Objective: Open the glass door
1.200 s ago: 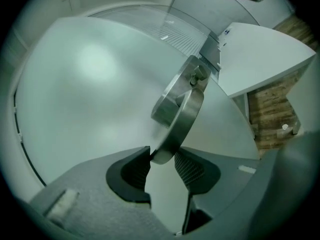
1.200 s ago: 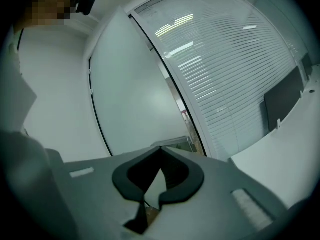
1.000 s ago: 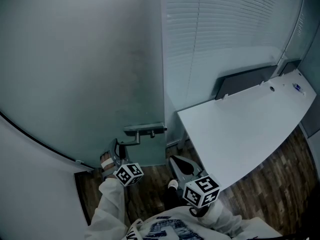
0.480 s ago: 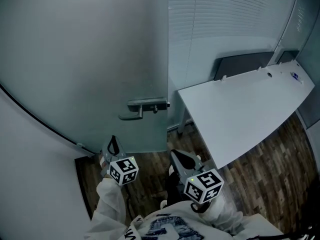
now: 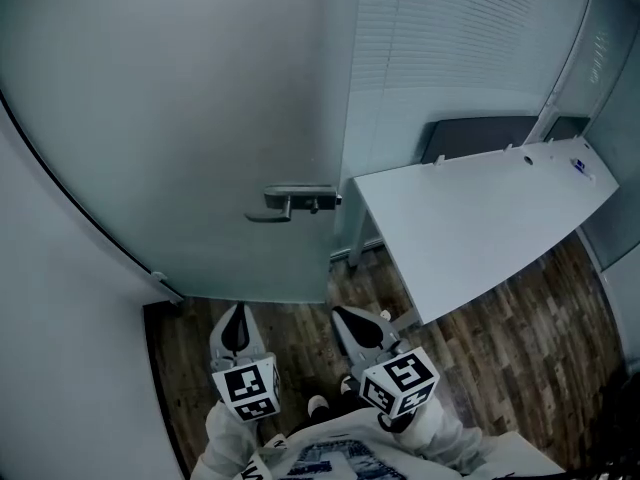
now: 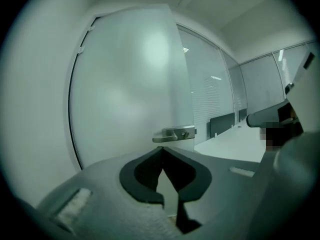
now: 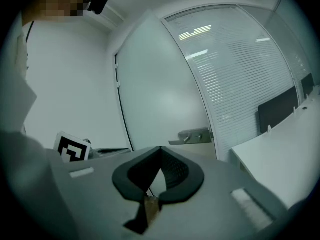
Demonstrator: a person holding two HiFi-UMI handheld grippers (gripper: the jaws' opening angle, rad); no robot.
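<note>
Head view: glass door [image 5: 200,98] fills the upper left, free edge at centre, and it looks already swung partly off its frame, so my read is the pull is done or nearly done. White desk [image 5: 470,218] sits at 3 o'clock of the door. Left gripper [image 5: 238,310] is at 6 o'clock of the door, well apart from it. Its jaws have just closed, tips together, nothing between them. Right gripper [image 5: 342,314] is beside it at 3 o'clock, jaws also together and empty. Handle [image 5: 285,203] is at 12 o'clock of the left gripper, untouched. If the door needs to go wider, the next move likely calls for opening the left jaws and reaching back to the handle.
</note>
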